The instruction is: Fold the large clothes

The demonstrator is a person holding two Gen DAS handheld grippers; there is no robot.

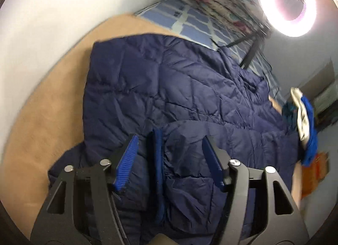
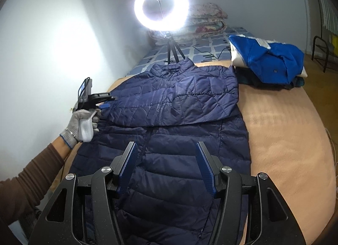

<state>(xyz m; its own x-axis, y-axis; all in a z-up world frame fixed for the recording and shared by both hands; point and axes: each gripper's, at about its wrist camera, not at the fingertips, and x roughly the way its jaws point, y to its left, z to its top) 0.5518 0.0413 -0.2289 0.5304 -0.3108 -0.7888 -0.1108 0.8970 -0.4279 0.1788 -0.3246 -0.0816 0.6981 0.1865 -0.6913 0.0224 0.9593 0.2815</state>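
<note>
A navy quilted puffer jacket (image 2: 175, 101) lies spread on a tan blanket (image 2: 285, 130) on the bed, its sleeves folded across the chest. My right gripper (image 2: 166, 149) is open and empty, hovering over the jacket's lower front. My left gripper (image 1: 169, 141) is open above the jacket (image 1: 158, 80), over a folded sleeve with a blue-lined cuff (image 1: 157, 149). In the right wrist view the left gripper (image 2: 106, 102) is held by a gloved hand (image 2: 82, 124) at the jacket's left edge, by the sleeve.
A lit ring light (image 2: 161, 7) on a tripod (image 2: 172, 51) stands at the head of the bed. A blue and white folded garment pile (image 2: 272, 61) lies at the right. Floral quilts (image 2: 207, 23) are stacked behind. A white wall (image 2: 52, 44) runs along the left.
</note>
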